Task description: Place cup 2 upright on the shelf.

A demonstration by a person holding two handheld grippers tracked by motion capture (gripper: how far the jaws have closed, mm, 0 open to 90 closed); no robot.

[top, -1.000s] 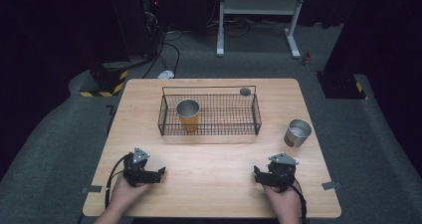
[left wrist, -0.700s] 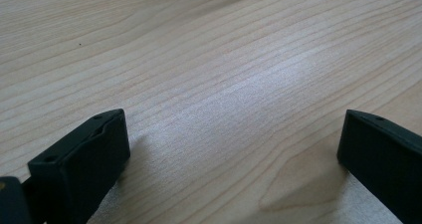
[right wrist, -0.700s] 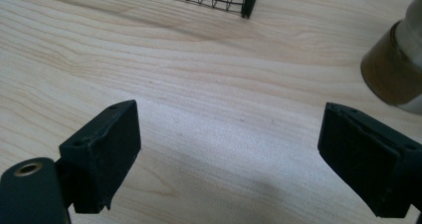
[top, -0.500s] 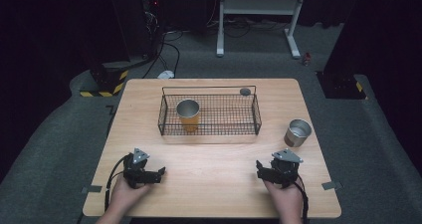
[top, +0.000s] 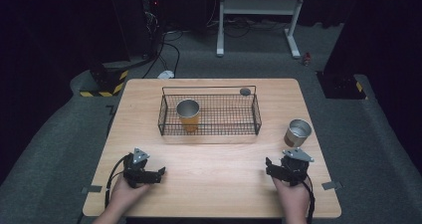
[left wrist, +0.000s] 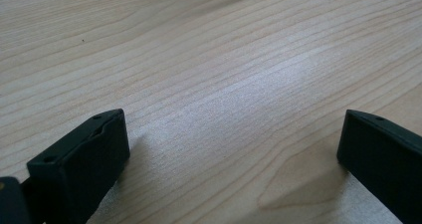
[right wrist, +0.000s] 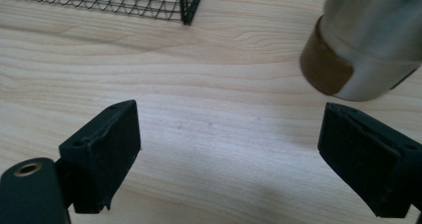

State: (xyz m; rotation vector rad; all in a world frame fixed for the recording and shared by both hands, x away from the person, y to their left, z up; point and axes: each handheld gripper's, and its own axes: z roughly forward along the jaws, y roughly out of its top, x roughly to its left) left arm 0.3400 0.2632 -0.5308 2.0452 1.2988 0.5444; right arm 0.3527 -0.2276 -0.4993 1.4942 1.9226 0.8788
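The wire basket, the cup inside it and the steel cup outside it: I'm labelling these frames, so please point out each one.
wire basket (top: 257,115): high view, on its right end wall.
orange cup (top: 188,118): high view, on its side wall, inside the basket.
steel cup (right wrist: 368,45): right gripper view, on its metal side.

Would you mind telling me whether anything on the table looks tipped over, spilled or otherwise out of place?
Nothing stands out. The orange cup stands upright inside the wire basket, the metal cup stands upright on the table to the basket's right, and no spill is visible.
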